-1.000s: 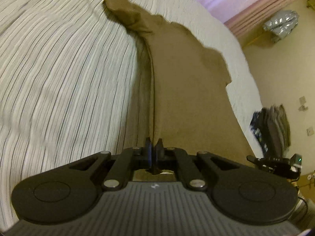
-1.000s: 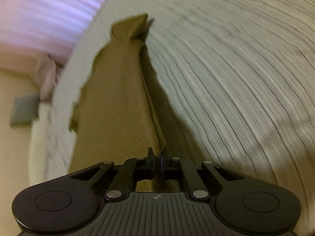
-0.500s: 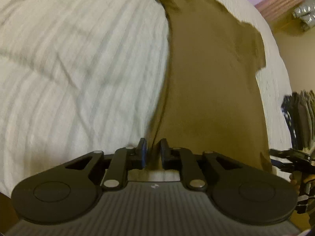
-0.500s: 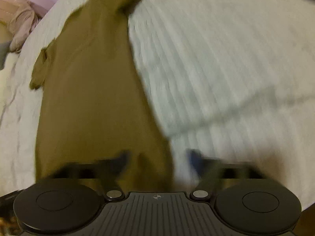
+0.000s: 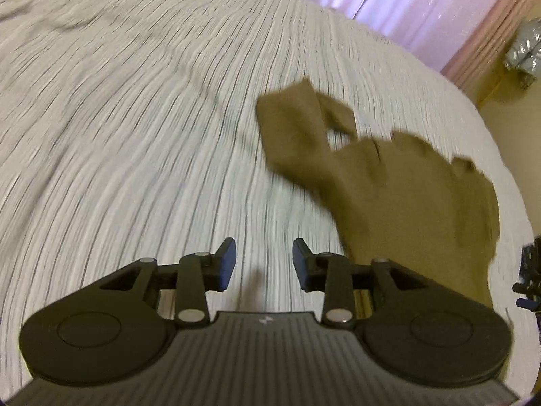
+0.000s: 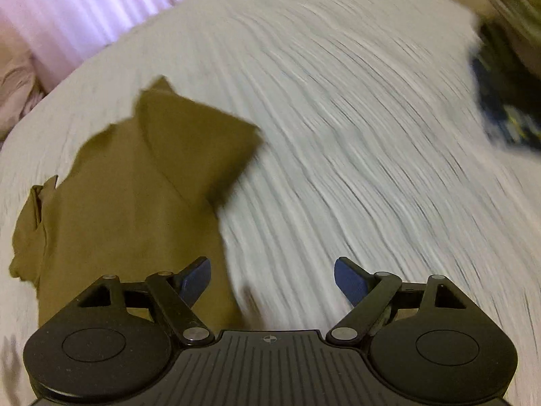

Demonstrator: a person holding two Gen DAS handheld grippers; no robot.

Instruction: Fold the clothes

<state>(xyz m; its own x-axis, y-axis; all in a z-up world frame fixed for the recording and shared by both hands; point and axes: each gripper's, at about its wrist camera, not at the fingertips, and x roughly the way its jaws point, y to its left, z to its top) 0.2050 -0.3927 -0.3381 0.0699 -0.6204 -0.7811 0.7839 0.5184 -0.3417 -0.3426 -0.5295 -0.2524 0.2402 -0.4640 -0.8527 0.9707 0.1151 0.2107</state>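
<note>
A brown shirt [image 5: 399, 203] lies flat on the bed [image 5: 135, 135], which has a white cover with thin dark stripes. The shirt sits near one side edge of the bed, with its sleeves poking out toward the far end by the pink curtain [image 5: 389, 0].

The left gripper [image 5: 263, 264] hangs over the bare cover, just beside the shirt. Its fingers are opening and nothing is between them.

The right gripper [image 6: 272, 280] has its fingers spread wide and has let go. Its left finger [image 6: 194, 280] is over the shirt's edge, and its right finger is over the cover. The pictures are blurry.
</note>
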